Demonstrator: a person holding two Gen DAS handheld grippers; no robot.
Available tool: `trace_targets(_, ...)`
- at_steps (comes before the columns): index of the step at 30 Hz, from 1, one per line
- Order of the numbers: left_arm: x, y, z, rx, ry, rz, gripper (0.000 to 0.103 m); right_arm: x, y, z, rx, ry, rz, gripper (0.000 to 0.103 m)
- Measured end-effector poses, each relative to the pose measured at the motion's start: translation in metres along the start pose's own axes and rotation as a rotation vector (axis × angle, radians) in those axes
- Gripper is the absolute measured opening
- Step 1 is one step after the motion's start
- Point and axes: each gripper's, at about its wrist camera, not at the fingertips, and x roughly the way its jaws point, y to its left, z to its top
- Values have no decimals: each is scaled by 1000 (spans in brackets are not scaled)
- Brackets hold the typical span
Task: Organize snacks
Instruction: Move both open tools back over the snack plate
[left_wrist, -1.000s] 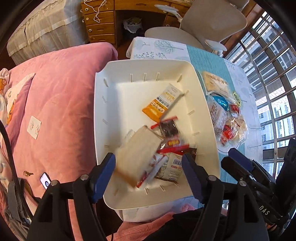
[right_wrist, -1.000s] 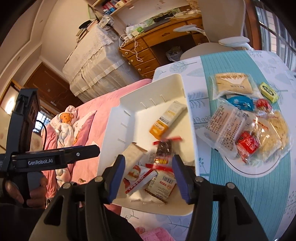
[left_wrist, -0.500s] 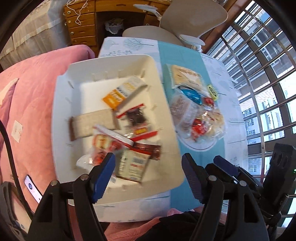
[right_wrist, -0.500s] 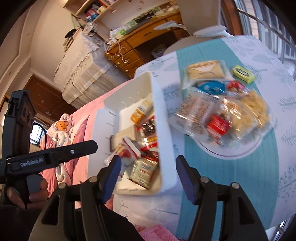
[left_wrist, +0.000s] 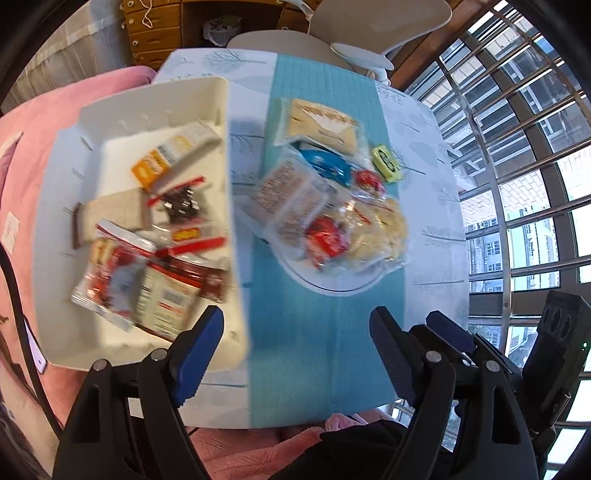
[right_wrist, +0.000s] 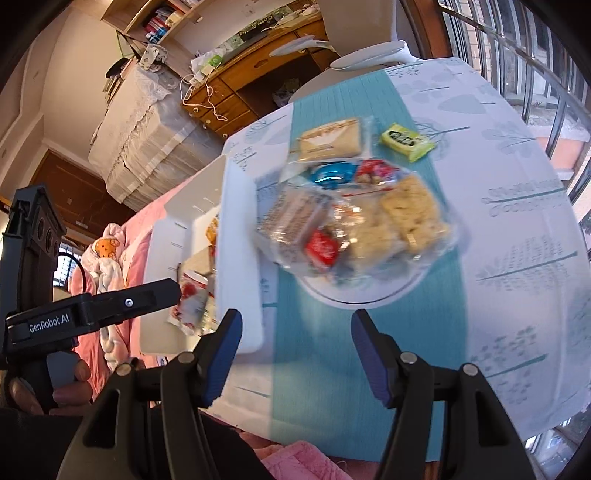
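Observation:
A white bin (left_wrist: 236, 155) at the table's left edge holds several snack packets, among them an orange bar (left_wrist: 155, 166) and a beige wafer pack (left_wrist: 114, 212). A white plate (left_wrist: 332, 286) on the teal runner carries a pile of wrapped snacks (left_wrist: 325, 221); it also shows in the right wrist view (right_wrist: 369, 299). A beige packet (left_wrist: 321, 123) and a small green packet (right_wrist: 406, 140) lie beyond the plate. My left gripper (left_wrist: 295, 336) is open and empty above the table's near edge. My right gripper (right_wrist: 295, 339) is open and empty, hovering before the plate.
A pink blanket (left_wrist: 29, 147) lies left of the bin. A white chair (left_wrist: 354, 22) and a wooden desk (right_wrist: 236, 85) stand beyond the table. Barred windows (left_wrist: 524, 166) are on the right. The left gripper's body (right_wrist: 92, 310) shows at left in the right wrist view.
Both grippers have swung right, from over the bin toward the plate of snacks. The beige wafer pack that was falling now lies flat in the bin.

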Motion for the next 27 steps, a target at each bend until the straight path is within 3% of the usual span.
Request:
trace_targets(13, 54, -53, 5, -112, 71, -5, 83, -18, -64, 25, -125, 37, -72, 62)
trace_targets(18, 87, -65, 7, -164, 158, 25, 84, -9, -75, 34, -226, 59, -102, 62)
trace_targets(27, 128, -75, 29, -203, 207, 83, 84, 22, -84, 42, -385, 73, -86, 63)
